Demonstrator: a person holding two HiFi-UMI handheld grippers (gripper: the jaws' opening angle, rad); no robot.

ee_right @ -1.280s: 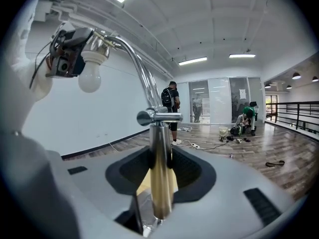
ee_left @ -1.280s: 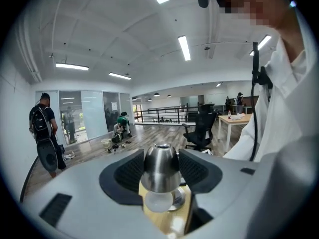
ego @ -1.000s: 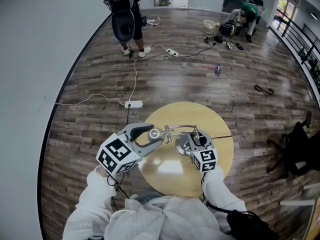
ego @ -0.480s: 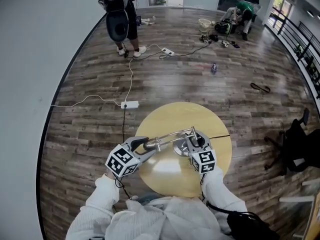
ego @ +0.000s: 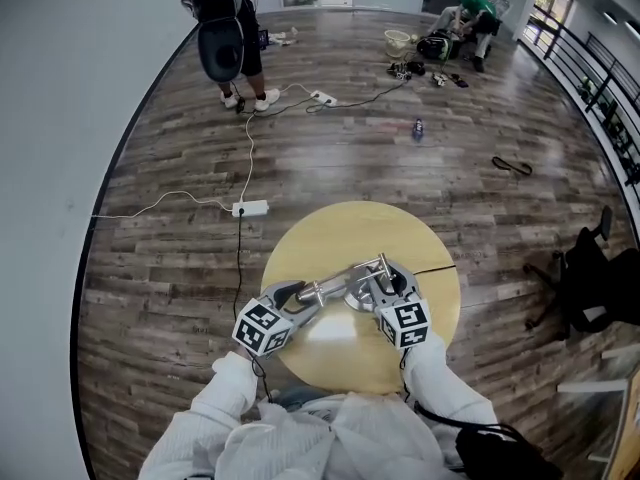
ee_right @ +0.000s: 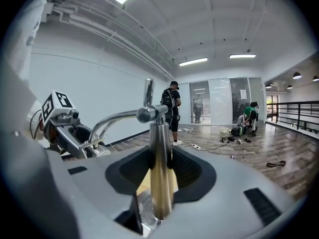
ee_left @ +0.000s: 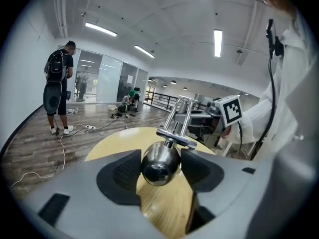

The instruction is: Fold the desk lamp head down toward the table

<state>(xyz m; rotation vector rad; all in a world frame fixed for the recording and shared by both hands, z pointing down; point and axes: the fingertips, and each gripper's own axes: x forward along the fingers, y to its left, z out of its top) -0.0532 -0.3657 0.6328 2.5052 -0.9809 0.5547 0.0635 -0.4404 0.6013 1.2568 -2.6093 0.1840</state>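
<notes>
A chrome desk lamp stands on the round yellow table (ego: 340, 230). Its upright post (ee_right: 160, 173) is clamped between the pads of my right gripper (ego: 388, 280), just above the lamp base (ego: 358, 299). The twin-rod arm (ego: 345, 274) slopes down to the left, ending in the round lamp head (ee_left: 159, 163). The head sits low over the table between the jaws of my left gripper (ee_left: 160, 171), which have just been opening. The pads stand close beside the head without pressing on it.
The table edge lies close to my body. A power strip (ego: 249, 208) with a white cable lies on the wood floor behind the table. A person with a backpack (ego: 222, 28) stands far back, and a dark chair (ego: 592, 288) is at the right.
My left gripper has come down toward the table with the lamp head, so the arm now slopes down instead of lying level. The right gripper has stayed on the post.
</notes>
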